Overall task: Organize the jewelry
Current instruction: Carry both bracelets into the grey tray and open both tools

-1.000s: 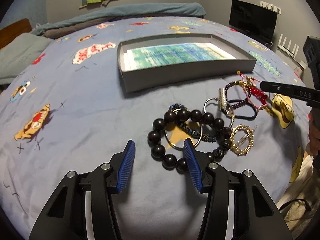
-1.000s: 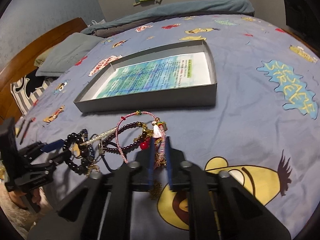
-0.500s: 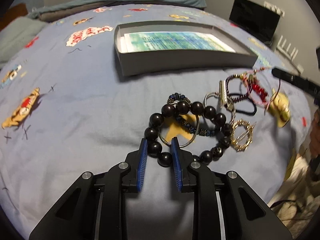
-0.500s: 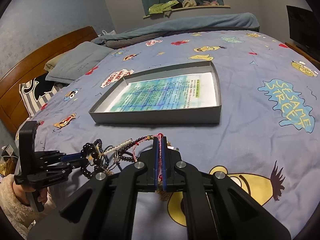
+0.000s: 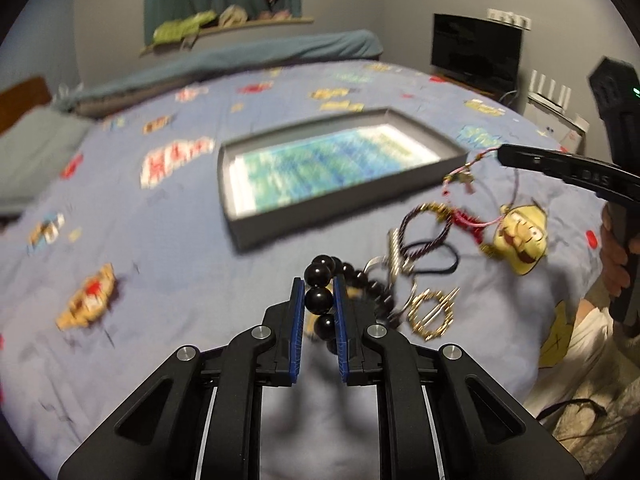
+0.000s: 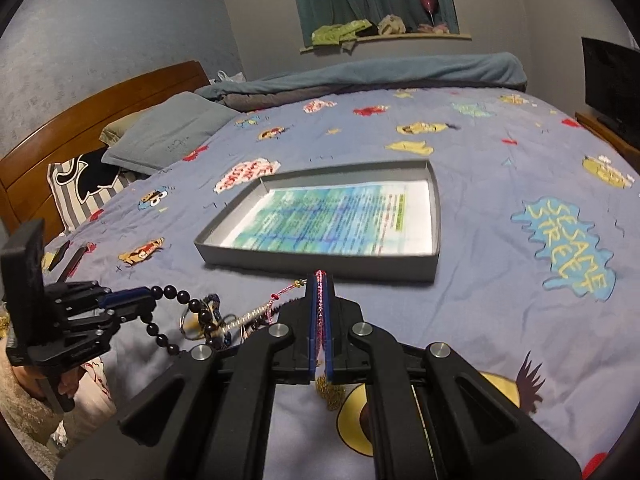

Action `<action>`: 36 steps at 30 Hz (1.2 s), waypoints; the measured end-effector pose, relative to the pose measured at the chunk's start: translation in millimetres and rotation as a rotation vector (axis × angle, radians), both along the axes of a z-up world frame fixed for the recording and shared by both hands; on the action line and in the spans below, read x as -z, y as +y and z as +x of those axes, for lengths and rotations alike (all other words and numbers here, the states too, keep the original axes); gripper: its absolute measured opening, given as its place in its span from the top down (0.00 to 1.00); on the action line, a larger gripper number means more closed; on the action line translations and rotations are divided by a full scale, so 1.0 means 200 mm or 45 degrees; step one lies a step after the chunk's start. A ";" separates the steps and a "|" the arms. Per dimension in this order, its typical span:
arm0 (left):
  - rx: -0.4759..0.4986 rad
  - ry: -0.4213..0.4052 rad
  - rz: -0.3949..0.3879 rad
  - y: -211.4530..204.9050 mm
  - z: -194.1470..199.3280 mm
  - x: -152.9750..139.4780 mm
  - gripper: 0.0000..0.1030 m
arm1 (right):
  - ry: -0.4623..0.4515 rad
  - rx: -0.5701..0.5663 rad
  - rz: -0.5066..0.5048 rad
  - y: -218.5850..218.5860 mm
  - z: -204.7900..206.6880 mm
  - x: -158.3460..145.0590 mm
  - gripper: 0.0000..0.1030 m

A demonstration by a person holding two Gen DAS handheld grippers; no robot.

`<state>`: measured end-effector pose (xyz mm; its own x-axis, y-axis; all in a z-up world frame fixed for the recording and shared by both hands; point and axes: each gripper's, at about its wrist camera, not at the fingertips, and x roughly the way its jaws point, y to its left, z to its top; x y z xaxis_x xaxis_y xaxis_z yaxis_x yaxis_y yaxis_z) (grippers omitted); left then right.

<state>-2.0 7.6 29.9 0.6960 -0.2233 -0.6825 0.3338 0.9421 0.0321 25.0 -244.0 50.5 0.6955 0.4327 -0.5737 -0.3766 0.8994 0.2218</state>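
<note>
My left gripper [image 5: 319,286] is shut on a black bead bracelet [image 5: 319,300] and lifts it off the bed; it also shows in the right wrist view [image 6: 168,292]. My right gripper [image 6: 319,280] is shut on a pink cord bracelet [image 6: 319,300], which hangs from its tip in the left wrist view [image 5: 466,178]. A dark braided bracelet [image 5: 424,232], a silver ring [image 5: 374,268] and a gold round clip [image 5: 432,314] lie tangled on the blue bedspread. The grey tray [image 5: 336,216] with a printed sheet stands beyond them, also in the right wrist view [image 6: 320,258].
The bed's printed bedspread [image 6: 500,168] stretches all around the tray. Pillows [image 6: 168,136] and a wooden headboard [image 6: 100,104] are at the far left. A black monitor [image 5: 476,52] stands off the bed's far right. The bed edge is close to me at the right [image 5: 560,360].
My left gripper closed on the black bead bracelet and lifted it. My right gripper rose with the pink cord bracelet, pulling it up from the pile.
</note>
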 end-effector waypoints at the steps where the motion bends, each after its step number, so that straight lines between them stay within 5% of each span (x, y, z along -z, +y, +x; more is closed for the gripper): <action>1: 0.015 -0.026 0.015 -0.02 -0.01 -0.03 0.85 | -0.014 -0.002 -0.002 0.00 0.00 -0.02 0.97; 10: 0.058 -0.110 0.045 -0.03 0.04 -0.23 0.85 | -0.090 0.016 -0.008 -0.03 0.07 -0.16 0.97; 20: 0.060 -0.094 -0.023 -0.03 0.39 -0.34 0.85 | -0.060 0.095 -0.006 -0.06 0.42 -0.18 0.97; 36: -0.010 0.025 -0.022 -0.09 1.08 -0.15 0.85 | 0.157 0.221 -0.048 -0.01 1.03 0.11 0.97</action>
